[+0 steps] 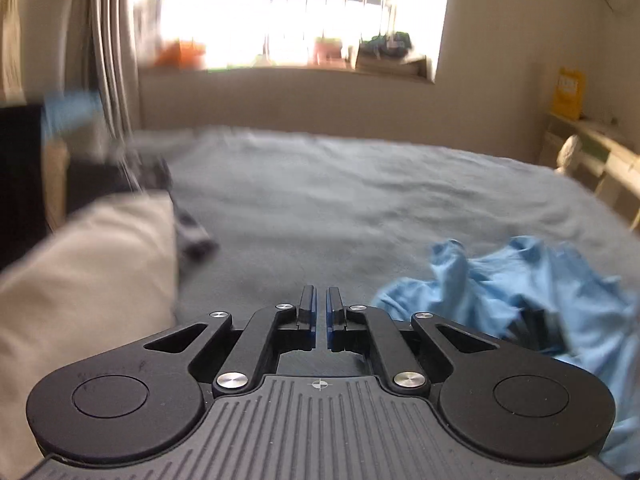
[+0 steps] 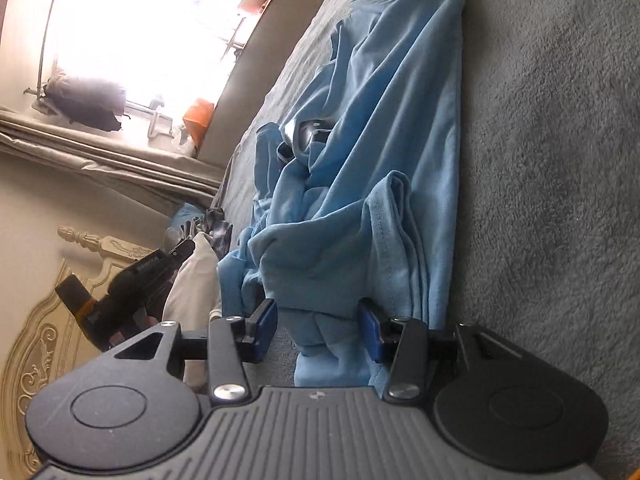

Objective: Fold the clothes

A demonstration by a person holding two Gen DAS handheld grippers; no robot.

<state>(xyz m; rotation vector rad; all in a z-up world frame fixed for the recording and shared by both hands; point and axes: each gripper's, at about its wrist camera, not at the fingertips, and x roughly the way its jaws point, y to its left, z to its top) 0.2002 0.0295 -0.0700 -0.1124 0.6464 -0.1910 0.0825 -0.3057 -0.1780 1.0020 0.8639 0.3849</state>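
While right fingers (image 2: 370, 322) straddle shirt (image 2: 360, 160), left fingers (image 1: 308, 304) closed

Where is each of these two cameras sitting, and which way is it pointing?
Left wrist view: rides the left hand-held gripper, level, facing across the grey bed to the window; fingers nearly together, holding nothing.
Right wrist view: rides the right hand-held gripper, rolled sideways, low over the bed, looking along the blue garment; fingers open with cloth between.
Shared: bed, garment, window, white pillow; the right view also shows the left hand-held gripper.
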